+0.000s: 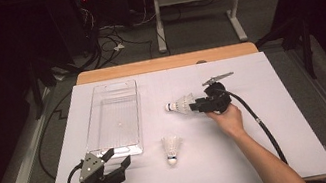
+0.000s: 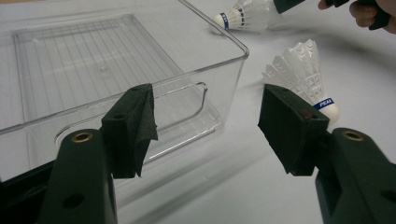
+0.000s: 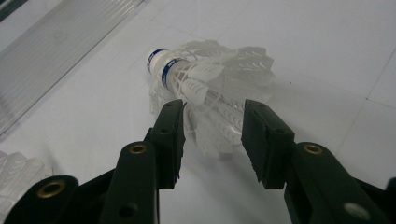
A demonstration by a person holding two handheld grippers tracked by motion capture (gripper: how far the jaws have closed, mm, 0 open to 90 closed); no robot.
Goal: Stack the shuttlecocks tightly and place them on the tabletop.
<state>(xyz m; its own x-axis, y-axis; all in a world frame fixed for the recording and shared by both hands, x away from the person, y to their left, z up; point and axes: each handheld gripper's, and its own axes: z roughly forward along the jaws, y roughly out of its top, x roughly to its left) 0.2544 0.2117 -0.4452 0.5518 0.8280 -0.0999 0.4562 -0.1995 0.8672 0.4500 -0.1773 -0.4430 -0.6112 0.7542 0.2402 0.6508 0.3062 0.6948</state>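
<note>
The left gripper [image 1: 118,161] waits at the table's near edge with jaws spread on nothing, beside the clear bin [image 1: 114,120]. Farther in, the right gripper [image 3: 212,123] has its jaws parted around the skirt of a shuttlecock [image 3: 205,88] lying on its side (featherlight, easily crushed, so I'd pinch gently near the stiffer cork). The white table top [image 1: 277,117] is smooth; beyond lie cables on a dim floor.

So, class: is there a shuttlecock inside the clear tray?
No, the clear tray holds nothing; both shuttlecocks lie on the white table beside it.
</note>
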